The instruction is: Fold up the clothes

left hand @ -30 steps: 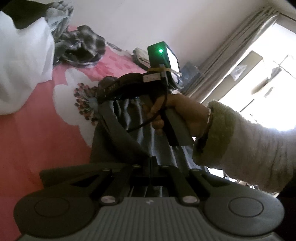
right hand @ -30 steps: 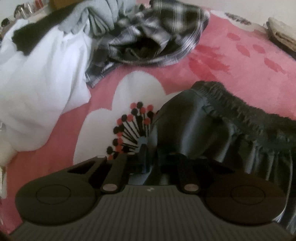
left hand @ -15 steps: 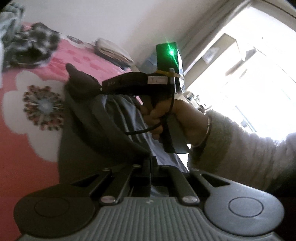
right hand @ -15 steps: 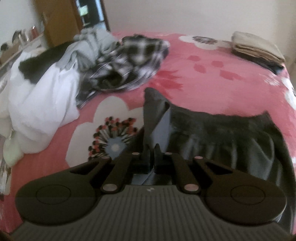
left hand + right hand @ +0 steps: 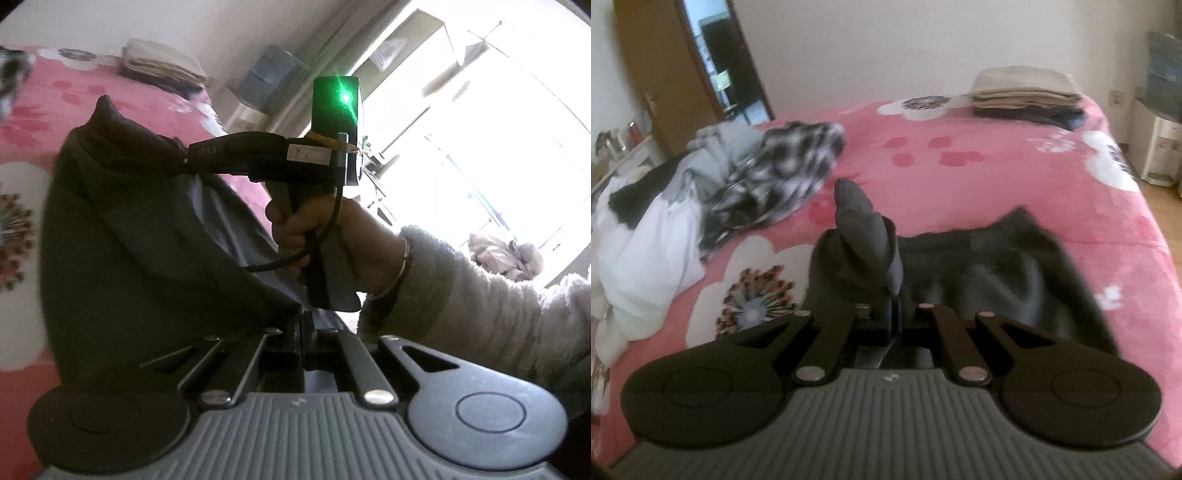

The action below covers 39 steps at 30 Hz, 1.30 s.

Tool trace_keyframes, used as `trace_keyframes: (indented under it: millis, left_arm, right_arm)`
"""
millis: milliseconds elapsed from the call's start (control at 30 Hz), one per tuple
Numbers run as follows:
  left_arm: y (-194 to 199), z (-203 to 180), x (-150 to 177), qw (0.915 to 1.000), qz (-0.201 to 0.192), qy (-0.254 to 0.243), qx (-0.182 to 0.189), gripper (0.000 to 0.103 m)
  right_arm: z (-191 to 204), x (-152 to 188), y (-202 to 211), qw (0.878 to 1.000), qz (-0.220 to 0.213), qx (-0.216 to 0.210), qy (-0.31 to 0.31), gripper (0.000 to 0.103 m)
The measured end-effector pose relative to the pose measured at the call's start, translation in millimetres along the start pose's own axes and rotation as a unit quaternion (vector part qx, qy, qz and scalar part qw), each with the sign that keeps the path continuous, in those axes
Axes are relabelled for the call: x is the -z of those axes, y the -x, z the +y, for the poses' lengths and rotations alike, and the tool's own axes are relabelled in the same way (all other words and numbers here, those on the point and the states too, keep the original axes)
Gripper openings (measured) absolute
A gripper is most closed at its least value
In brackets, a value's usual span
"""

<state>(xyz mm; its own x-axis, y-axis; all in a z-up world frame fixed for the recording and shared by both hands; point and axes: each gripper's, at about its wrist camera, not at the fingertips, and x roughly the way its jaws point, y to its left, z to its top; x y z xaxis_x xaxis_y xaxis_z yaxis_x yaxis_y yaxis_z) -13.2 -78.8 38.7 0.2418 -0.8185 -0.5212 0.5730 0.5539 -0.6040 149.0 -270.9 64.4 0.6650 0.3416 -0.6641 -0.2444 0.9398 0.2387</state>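
Holding the dark shorts [image 5: 997, 266] up off the pink bed [image 5: 960, 170], both claws have a pinch of the cloth. The shorts hang between the two claws, with the lower part, it seems, on the bed, right beside the big white flower print [image 5: 753, 295].

Things could go wrong from here. The cloth looks smooth and slippery, so it might slide out of a claw if the pull gets too hard. One corner sticks up above the right claw in a lump, so the fold could come out bumpy. If the two claws do not move together, the shorts may twist or land crooked. The messy pile of clothes [image 5: 713, 192] sits on the far side of the flower print, well apart, so it should not get in the way.

The left claw [image 5: 300, 325] is pressed together on the shorts. The right claw [image 5: 894, 314] is pressed together too, with a fold of the shorts squeezed in the thin gap.
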Motion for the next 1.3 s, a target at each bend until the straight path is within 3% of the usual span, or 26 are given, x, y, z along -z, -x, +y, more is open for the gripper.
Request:
trace_keyframes:
  millis: [333, 533, 733, 900, 1033, 1167, 1300]
  left_arm:
    - [-66.6, -12.6, -22.8, 0.9992, 0.037, -0.013, 0.012, 0.001]
    - [-91.9, -26.3, -42.5, 0.9980, 0.049, -0.034, 0.021, 0.001]
    - [-107.4, -29.9, -41.8, 0.9965, 0.066, -0.045, 0.025, 0.002]
    - [-126.8, -15.8, -40.5, 0.9962, 0.080, -0.031, 0.017, 0.002]
    - [-130.6, -4.0, -44.0, 0.9952, 0.095, -0.012, 0.019, 0.002]
    - [-120.6, -2.8, -51.5, 0.9925, 0.114, -0.020, 0.040, 0.002]
    - [-120.4, -6.4, -60.1, 0.9860, 0.152, -0.023, 0.065, 0.002]
  right_arm:
    - [-75.1, 7.1, 4.6, 0.999, -0.011, 0.024, -0.046, 0.001]
    - [-98.4, 1.3, 12.9, 0.998, -0.031, 0.024, -0.053, 0.001]
    - [-118.7, 1.7, 19.4, 0.997, -0.042, 0.034, -0.056, 0.001]
    - [-137.8, 9.9, 6.3, 0.996, -0.036, 0.046, -0.070, 0.001]
    - [-156.1, 16.6, -8.1, 0.995, -0.007, 0.021, -0.098, 0.005]
    - [-177.2, 33.4, 27.2, 0.989, -0.021, 0.004, -0.148, 0.030]
    - [-205.0, 72.3, 101.2, 0.980, -0.051, 0.018, -0.189, 0.031]
